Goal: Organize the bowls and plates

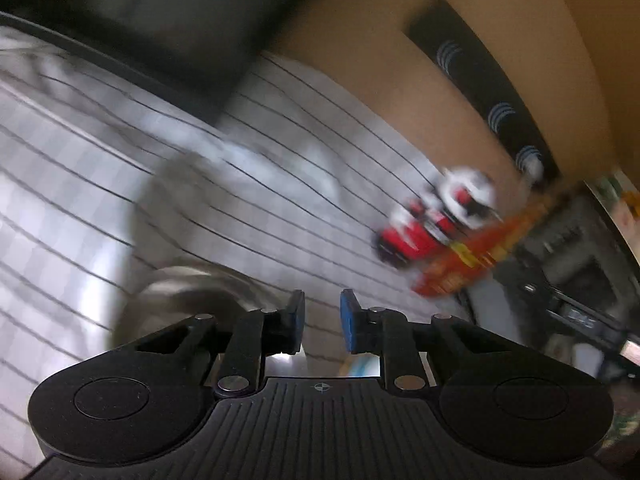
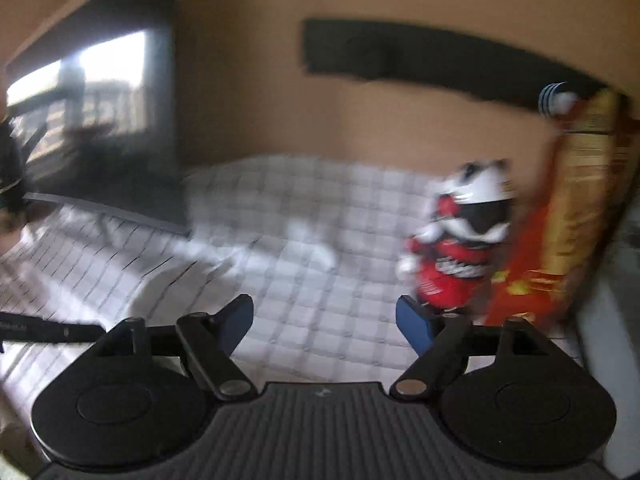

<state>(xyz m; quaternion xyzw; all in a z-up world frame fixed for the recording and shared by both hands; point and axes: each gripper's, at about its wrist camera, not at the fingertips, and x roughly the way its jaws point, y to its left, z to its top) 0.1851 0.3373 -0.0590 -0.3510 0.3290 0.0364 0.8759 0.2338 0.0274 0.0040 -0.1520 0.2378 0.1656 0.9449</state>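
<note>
Left wrist view, blurred: left gripper [image 1: 322,322] with fingers drawn narrow, nothing between them, above the checked desk [image 1: 280,200]; a steel bowl [image 1: 188,300], apparently, just left of the fingers and partly hidden behind them; red can [image 1: 416,228] and orange packet [image 1: 468,260] far right of the bowl. Right wrist view: right gripper [image 2: 325,322] with fingers wide and empty; no plate or bowl visible, so progress not judgeable; probably sorting left.

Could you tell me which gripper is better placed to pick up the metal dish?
Probably the left: the metal dish lies beside the left gripper, though its jaws are shut and must open. The right gripper is open but faces only checked cloth and a red canister.
</note>
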